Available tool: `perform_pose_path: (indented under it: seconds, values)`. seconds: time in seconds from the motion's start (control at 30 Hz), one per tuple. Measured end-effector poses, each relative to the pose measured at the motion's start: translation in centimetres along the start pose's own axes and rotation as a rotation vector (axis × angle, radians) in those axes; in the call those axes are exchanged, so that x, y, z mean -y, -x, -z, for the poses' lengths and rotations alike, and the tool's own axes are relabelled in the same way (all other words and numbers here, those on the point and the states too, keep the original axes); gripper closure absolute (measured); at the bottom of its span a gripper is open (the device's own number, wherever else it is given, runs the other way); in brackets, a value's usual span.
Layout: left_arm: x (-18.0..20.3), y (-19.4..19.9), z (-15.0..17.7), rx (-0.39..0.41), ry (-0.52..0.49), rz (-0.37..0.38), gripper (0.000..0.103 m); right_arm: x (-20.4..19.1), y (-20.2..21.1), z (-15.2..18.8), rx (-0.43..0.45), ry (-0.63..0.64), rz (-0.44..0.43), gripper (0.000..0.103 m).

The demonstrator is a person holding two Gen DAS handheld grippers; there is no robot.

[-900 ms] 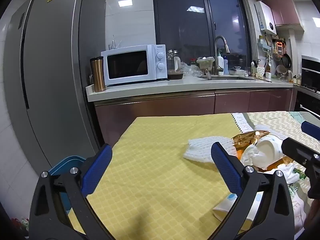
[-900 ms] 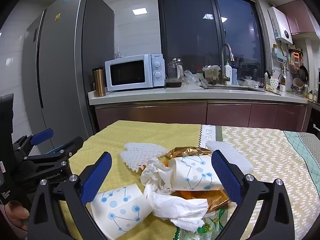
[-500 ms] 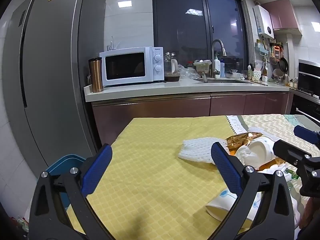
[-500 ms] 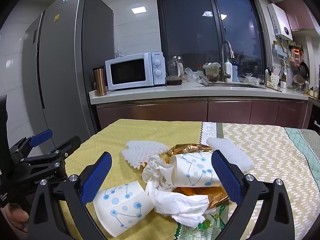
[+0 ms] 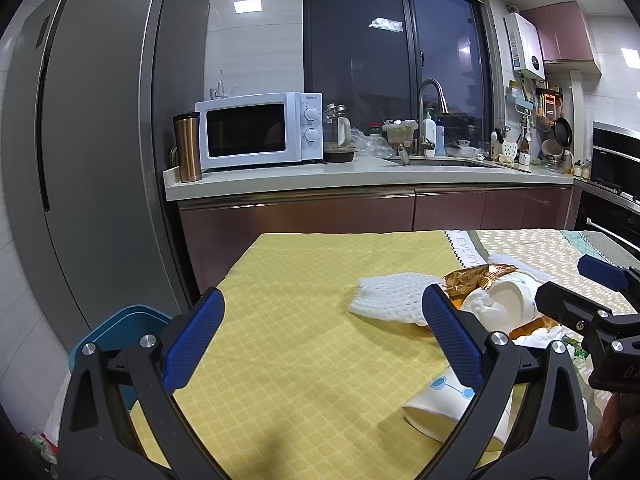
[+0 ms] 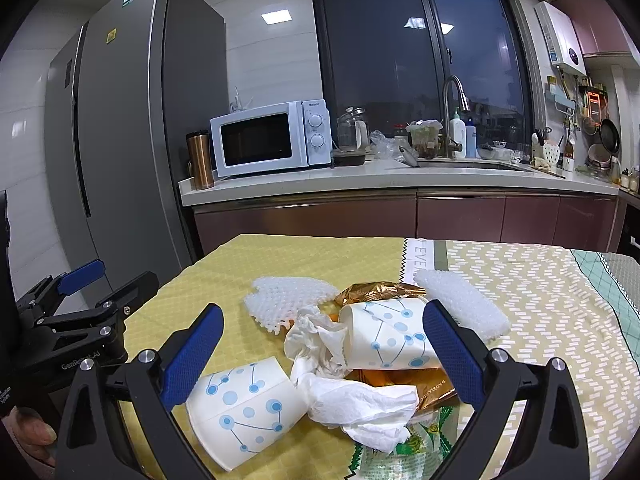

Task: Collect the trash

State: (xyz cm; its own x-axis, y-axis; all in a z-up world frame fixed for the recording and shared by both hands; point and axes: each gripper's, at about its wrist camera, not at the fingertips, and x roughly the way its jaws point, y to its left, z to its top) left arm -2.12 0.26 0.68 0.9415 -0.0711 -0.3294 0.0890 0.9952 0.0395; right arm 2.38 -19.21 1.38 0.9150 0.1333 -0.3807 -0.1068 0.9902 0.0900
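A heap of trash lies on the yellow tablecloth [image 6: 236, 264]: two white paper cups with blue dots [image 6: 244, 404] [image 6: 386, 340], crumpled tissue [image 6: 340, 392], a gold wrapper [image 6: 376, 292], white foam nets [image 6: 288, 300] [image 6: 460, 308] and a green wrapper [image 6: 404, 448]. My right gripper [image 6: 320, 348] is open and empty, just in front of the heap. My left gripper [image 5: 320, 336] is open and empty over bare cloth, left of the heap. In the left wrist view I see a foam net [image 5: 392, 298], a cup [image 5: 440, 404] and the right gripper [image 5: 592, 312].
A blue bin [image 5: 120, 328] stands on the floor beside the table's left edge. A grey fridge [image 5: 92, 160] is at the left. Behind the table runs a counter [image 5: 360, 176] with a microwave [image 5: 256, 136], a copper tumbler [image 5: 187, 146] and a sink.
Both grippers drew back slightly and stayed open. In the left wrist view the trash heap and the near cup slid a little leftward and more into sight.
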Motion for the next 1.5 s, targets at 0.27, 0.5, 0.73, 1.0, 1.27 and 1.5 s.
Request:
perform_pose_path:
  seconds: [0.27, 0.5, 0.73, 1.0, 1.27, 1.5]
  values:
    - [0.04, 0.09, -0.01, 0.0, 0.002, 0.005, 0.006, -0.01, 0.06, -0.08, 0.0, -0.002, 0.002, 0.007]
    - [0.03, 0.24, -0.14, -0.006, 0.006, 0.017, 0.006, 0.15, 0.02, -0.05, -0.003, -0.004, -0.003, 0.007]
    - [-0.02, 0.09, -0.05, -0.017, 0.01, 0.028, 0.006, 0.38, -0.22, -0.07, -0.009, -0.009, -0.008, 0.007]
    - [-0.23, -0.15, 0.04, -0.022, 0.014, 0.035, 0.006, 0.29, -0.32, -0.03, -0.014, -0.007, -0.017, 0.007]
    - [-0.17, -0.29, 0.24, -0.03, 0.014, 0.043, 0.006, 0.3, -0.61, 0.07, -0.016, -0.008, -0.019, 0.007]
    - [0.17, -0.38, 0.57, -0.041, 0.012, 0.053, 0.006, 0.45, -0.79, 0.3, -0.021, -0.013, -0.02, 0.007]
